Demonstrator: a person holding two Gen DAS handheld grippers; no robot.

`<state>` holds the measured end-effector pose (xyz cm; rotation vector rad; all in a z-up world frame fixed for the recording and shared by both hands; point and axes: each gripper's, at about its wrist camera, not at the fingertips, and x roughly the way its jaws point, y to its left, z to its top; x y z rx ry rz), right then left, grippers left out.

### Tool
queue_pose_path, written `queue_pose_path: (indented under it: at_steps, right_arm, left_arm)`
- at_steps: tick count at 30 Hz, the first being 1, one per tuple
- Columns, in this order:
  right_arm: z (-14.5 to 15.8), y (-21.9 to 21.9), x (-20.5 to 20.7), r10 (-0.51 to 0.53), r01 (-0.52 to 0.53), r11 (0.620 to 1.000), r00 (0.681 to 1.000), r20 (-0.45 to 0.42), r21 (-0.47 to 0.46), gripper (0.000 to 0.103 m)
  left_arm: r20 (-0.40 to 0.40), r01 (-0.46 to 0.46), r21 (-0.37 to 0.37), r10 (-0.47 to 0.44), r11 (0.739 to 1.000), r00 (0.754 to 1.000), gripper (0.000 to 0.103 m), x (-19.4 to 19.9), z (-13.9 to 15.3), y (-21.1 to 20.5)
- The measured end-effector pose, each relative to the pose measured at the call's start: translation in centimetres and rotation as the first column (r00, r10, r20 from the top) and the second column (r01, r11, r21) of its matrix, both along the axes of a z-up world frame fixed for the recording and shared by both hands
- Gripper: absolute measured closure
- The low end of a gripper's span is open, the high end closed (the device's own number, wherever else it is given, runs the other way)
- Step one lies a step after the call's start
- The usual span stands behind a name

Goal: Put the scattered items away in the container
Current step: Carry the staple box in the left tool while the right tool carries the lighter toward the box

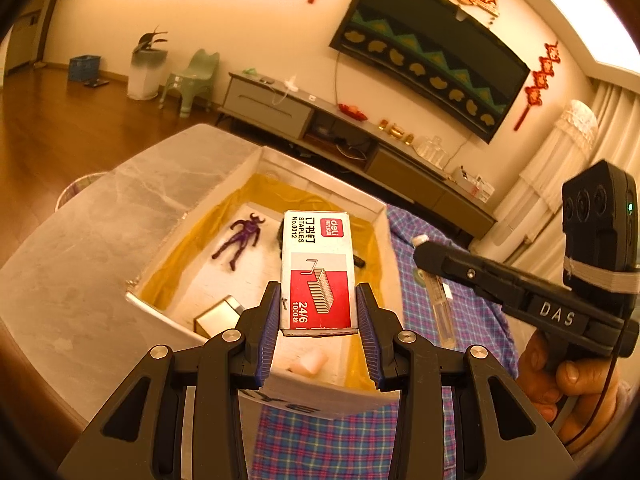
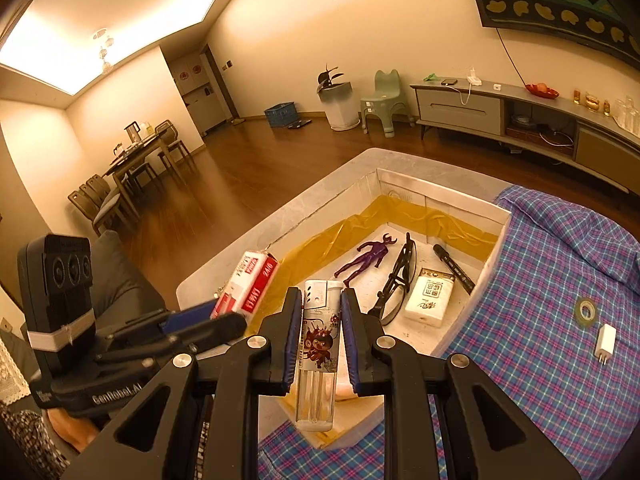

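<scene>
Cardboard staple box [image 1: 318, 272] pinched in my left tool [image 1: 318, 320], lighter [image 2: 320, 344] in my right tool [image 2: 320, 344]; both hang over the container's [image 1: 224, 188] near edge.
Carry step is in hand; next I judge each needs lowering inside and release, clear of the glasses [image 2: 396, 280] and figurine [image 1: 242, 238].

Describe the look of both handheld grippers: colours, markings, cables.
Left gripper and right gripper: black plastic linkage arms, silver pivot bolts, blue ribbed pads. Each carries a black camera block, white-strapped. Lettering reads DAS and GenRobot.AI; a thin black cable trails.
</scene>
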<state>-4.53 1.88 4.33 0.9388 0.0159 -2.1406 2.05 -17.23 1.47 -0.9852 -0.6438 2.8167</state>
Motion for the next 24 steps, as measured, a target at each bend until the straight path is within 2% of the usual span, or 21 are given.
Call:
queue_pose_path:
  at_steps: [7,14,24]
  right_arm:
    - [-0.9,-1.2,-1.9,0.007,-0.007,0.999,1.000,0.007,0.040,0.082]
    - [-2.4,-2.1,-3.9,0.011,-0.013,0.996,1.000,0.025,0.089,0.082]
    - [-4.8,-3.2,-5.7,0.033,-0.040,0.983,0.999,0.038,0.179,0.082]
  left_arm:
    - [0.036,-0.009,0.015,0.008,1.000,0.999,0.064,-2.6,-0.6,-1.8]
    - [0.090,0.021,0.037,-0.025,0.999,0.996,0.064,-5.4,-1.7,-1.5]
    - [0.219,0.021,0.103,-0.043,0.994,0.975,0.064,-9.0,-4.1,-0.1]
